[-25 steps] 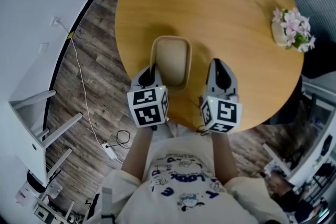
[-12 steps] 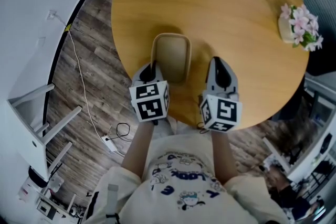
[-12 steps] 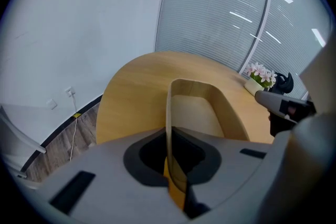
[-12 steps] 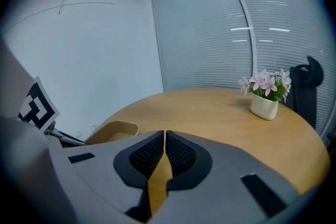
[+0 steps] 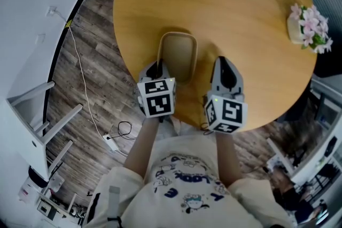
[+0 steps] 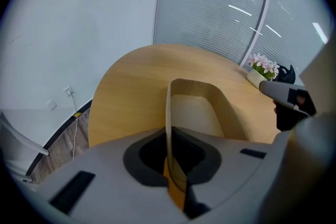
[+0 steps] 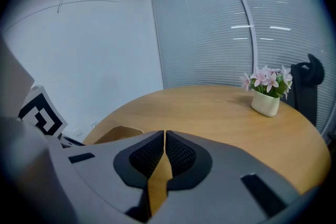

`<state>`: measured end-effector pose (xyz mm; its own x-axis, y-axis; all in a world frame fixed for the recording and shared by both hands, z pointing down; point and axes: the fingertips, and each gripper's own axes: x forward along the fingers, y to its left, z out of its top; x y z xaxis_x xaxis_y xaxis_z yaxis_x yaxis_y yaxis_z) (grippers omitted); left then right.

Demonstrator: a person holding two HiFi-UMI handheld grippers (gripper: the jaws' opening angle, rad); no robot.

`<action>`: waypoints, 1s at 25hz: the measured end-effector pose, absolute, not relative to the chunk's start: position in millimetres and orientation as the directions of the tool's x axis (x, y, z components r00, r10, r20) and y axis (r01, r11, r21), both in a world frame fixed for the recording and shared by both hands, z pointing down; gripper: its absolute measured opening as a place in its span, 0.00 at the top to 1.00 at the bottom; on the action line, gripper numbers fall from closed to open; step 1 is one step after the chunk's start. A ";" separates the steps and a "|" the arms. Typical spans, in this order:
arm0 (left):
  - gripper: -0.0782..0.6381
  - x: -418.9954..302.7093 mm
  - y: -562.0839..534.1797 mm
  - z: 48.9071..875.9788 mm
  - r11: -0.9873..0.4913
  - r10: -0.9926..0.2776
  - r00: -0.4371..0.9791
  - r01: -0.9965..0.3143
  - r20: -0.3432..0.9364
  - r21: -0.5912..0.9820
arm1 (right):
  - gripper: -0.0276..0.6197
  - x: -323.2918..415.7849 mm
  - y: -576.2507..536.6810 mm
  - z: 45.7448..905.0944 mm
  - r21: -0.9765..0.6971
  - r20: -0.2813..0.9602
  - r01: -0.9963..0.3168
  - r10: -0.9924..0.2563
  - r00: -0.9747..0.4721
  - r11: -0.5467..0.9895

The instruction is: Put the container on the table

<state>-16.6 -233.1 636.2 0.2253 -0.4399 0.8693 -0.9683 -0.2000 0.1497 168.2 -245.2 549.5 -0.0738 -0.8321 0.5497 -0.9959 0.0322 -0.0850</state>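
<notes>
A tan, open-topped container (image 5: 179,56) with rounded corners rests over the near part of the round wooden table (image 5: 224,2). My left gripper (image 5: 158,73) is shut on the container's near left rim; in the left gripper view the thin wall (image 6: 169,128) runs straight between the jaws and the container (image 6: 197,107) stretches ahead. To the right of the container my right gripper (image 5: 223,69) hovers over the table, shut with nothing in it. The right gripper view shows the container (image 7: 115,134) low at left.
A small white pot of pink flowers (image 5: 308,25) stands at the table's far right edge, also seen as the flower pot (image 7: 266,93). White furniture legs (image 5: 40,115) and a cable (image 5: 85,93) lie on the wood-plank floor to the left. Office chairs (image 5: 299,168) crowd the lower right.
The left gripper and the container have shifted slightly to the right and farther onto the table. The right gripper has stayed almost still.
</notes>
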 end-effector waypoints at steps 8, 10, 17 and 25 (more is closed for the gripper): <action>0.88 -16.5 -233.6 642.3 -0.202 -0.440 0.230 -0.967 0.868 0.154 | 0.94 167.0 -243.6 552.2 -0.089 0.558 -0.996 -0.827 -0.071 0.026; 0.88 -16.3 -233.9 642.3 -0.208 -0.437 0.239 -0.965 0.867 0.161 | 0.94 167.2 -243.2 552.0 -0.090 0.557 -0.996 -0.828 -0.068 0.022; 0.76 -14.9 -237.7 623.2 -0.216 -0.478 0.288 -0.954 0.830 0.207 | 0.94 165.6 -239.9 541.8 -0.092 0.537 -0.996 -0.841 -0.060 0.013; 0.76 -23.0 -249.5 562.0 -0.217 -0.601 0.303 -0.952 0.740 0.214 | 0.94 156.2 -236.4 508.1 -0.079 0.472 -0.996 -0.879 -0.066 0.032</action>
<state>-23.0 -249.5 562.0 0.3033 -0.6006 0.7398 -0.9523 -0.2174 0.2140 156.2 -236.4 508.1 -0.0656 -0.8794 0.4716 -0.9964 0.0319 -0.0791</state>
